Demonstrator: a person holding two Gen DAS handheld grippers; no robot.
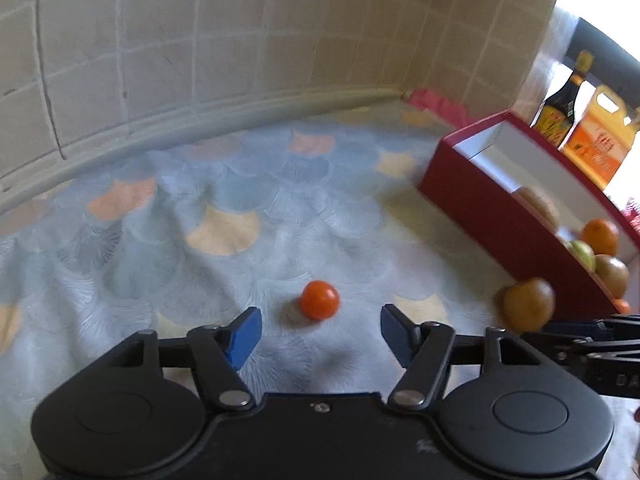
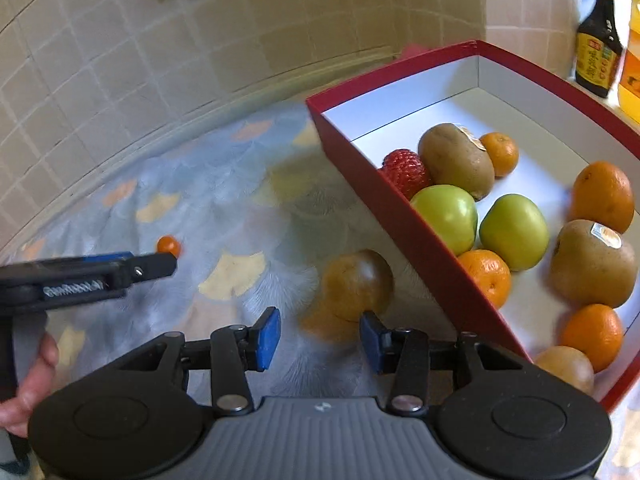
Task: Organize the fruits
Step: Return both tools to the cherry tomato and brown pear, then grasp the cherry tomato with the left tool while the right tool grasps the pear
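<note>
A small orange cherry tomato (image 1: 319, 300) lies on the patterned cloth just ahead of my open, empty left gripper (image 1: 320, 334); it also shows in the right wrist view (image 2: 168, 245). A brown kiwi (image 2: 357, 284) lies on the cloth beside the red box (image 2: 420, 240), just ahead of my open, empty right gripper (image 2: 319, 338); it also shows in the left wrist view (image 1: 529, 303). The box holds kiwis, green apples (image 2: 514, 232), oranges (image 2: 603, 196) and a strawberry (image 2: 406, 172). The left gripper shows side-on in the right wrist view (image 2: 152, 266).
A tiled wall (image 1: 200, 60) runs behind the cloth-covered counter (image 1: 200, 220). A dark sauce bottle (image 2: 598, 44) and a yellow oil jug (image 2: 632, 76) stand behind the box. A pink cloth (image 1: 436, 104) lies in the far corner.
</note>
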